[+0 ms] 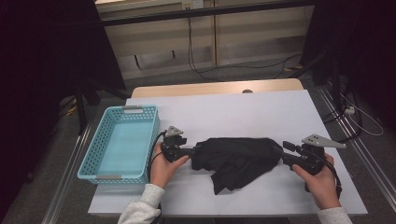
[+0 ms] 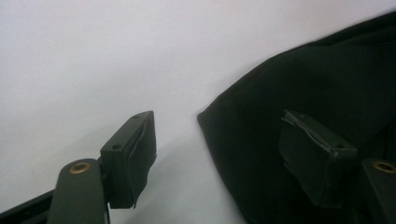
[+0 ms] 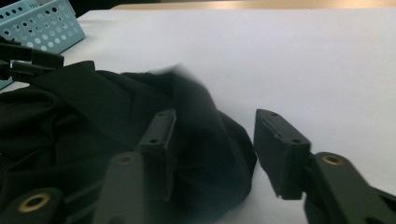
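A big flat table [image 1: 261, 112] with a smooth white top stands in a dim room, and a strip of pale wood shows along its far edge. On its left side sits a light blue plastic basket [image 1: 119, 173], shaped like a box, with lots of little round holes in its walls. In the middle, close to the person, lies a soft black cloth [image 1: 236, 156], bunched up and full of folds. The left gripper [image 1: 192, 152] sits at the cloth's left end. Its jaws are apart, one over the bare table and one over the cloth, not pinching it. The right gripper [image 1: 283, 154] is at the cloth's right end. Its jaws are also apart, with a fold of cloth between them, let go.
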Motion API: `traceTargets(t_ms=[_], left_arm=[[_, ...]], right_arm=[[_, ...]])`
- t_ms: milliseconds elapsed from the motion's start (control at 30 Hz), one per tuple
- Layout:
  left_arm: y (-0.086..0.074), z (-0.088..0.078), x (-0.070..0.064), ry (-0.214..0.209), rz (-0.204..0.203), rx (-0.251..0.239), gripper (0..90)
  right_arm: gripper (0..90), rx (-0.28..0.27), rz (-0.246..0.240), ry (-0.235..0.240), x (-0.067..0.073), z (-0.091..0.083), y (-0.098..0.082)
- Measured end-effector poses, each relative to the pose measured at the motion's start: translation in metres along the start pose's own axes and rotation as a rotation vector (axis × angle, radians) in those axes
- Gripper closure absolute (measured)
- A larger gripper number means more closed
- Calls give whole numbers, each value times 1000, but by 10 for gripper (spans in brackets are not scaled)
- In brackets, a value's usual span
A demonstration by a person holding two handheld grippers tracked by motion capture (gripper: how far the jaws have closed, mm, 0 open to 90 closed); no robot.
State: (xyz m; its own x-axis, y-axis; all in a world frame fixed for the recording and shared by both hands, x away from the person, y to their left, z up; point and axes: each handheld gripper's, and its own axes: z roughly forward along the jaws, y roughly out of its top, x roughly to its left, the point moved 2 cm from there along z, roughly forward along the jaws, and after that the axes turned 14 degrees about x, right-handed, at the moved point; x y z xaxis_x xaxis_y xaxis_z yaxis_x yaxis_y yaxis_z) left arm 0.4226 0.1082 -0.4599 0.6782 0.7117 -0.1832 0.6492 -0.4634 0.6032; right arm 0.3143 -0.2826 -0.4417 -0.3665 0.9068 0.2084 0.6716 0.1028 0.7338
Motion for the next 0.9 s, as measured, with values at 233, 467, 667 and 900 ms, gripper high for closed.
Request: traceTargets(t_ms=[233, 467, 667, 900], left_arm=[[-2, -2, 2, 10, -4, -4, 269], [-4, -5, 4, 14, -8, -7, 268], [-7, -6, 5, 11, -15, 0, 267], [-9, -6, 6, 14, -21, -2, 264]], right_arm=[[301, -31, -20, -8, 2, -3, 1], [337, 40, -53, -52, 3, 12, 0], [387, -5, -23, -10, -3, 20, 9], [730, 45, -123, -62, 6, 29, 11]])
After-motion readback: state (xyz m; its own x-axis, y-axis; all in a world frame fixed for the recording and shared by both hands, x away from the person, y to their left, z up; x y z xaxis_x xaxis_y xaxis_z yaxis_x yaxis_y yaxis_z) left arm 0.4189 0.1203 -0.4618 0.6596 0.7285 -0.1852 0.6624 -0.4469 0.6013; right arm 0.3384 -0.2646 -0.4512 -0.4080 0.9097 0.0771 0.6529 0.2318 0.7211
